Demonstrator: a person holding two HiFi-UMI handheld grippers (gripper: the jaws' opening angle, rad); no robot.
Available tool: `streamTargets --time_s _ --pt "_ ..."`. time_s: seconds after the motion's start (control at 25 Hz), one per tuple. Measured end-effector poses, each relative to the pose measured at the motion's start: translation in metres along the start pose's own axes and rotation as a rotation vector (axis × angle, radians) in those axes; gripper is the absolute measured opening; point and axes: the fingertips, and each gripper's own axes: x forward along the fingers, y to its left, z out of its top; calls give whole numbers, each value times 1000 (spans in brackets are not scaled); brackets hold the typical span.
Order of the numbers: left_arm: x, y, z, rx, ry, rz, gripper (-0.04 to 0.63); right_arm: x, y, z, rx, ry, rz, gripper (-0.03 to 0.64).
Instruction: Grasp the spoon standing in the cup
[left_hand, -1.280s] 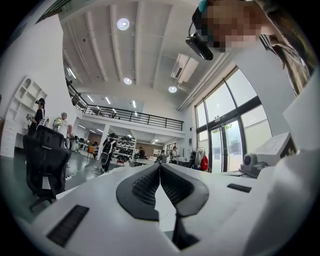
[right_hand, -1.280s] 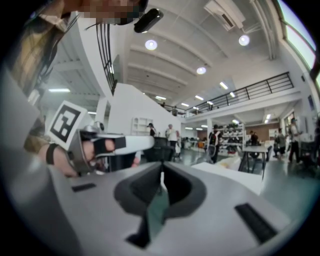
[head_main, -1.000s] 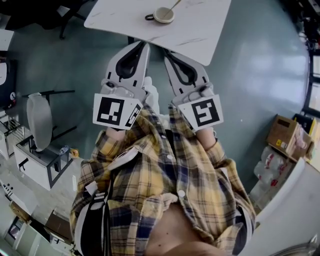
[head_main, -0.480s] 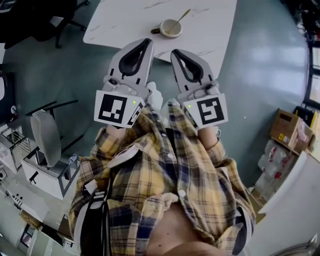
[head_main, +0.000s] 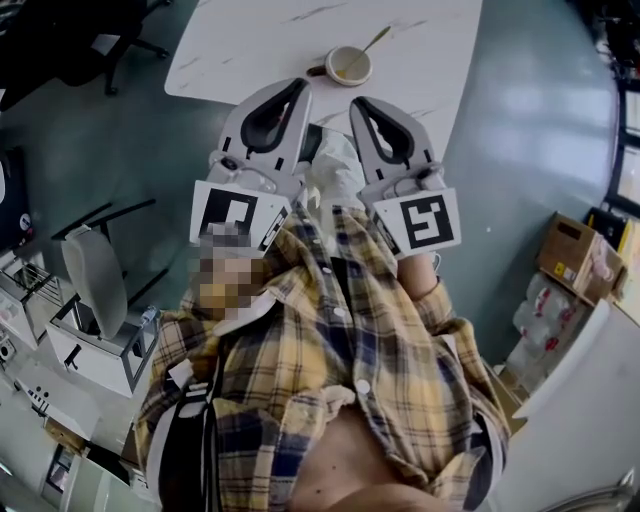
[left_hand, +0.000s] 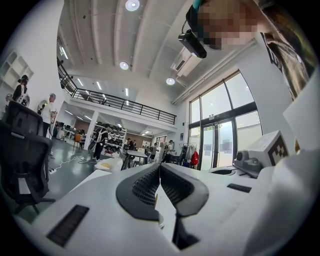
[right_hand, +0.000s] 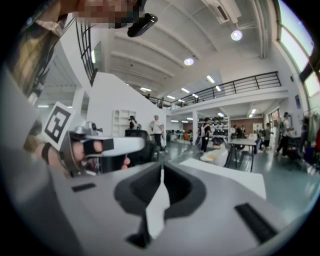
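My left tool (head_main: 296, 87) has its two grey jaws pressed together with nothing between them. It sits short of the round beige cup (head_main: 348, 66), off to the cup's left and nearer me. The cup stands on the white marble-patterned table (head_main: 250, 40), close to the edge that faces me. The thin pale metal spoon (head_main: 372, 42) stands in the cup, its handle leaning out over the rim, away from me and to the cup's right. My right tool (head_main: 358, 104) is also closed on nothing, almost straight in front of the cup on my side.

By my reckoning the right tool is the nearer one. It would have to spread its jaws and reach past the cup to meet that slanting handle.

Only the head view shows cup and spoon. The left gripper view and the right gripper view show the jaw tips meeting against the open hall, each with the other tool at its edge.
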Motion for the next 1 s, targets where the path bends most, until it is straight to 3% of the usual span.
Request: streamTargets --time_s 0.52,1.0 --pt "74 34 3 -8 -6 -2 20 54 -62 4 14 -3 17 34" --pt "156 49 9 8 4 44 20 103 -138 13 45 -5 94 34"
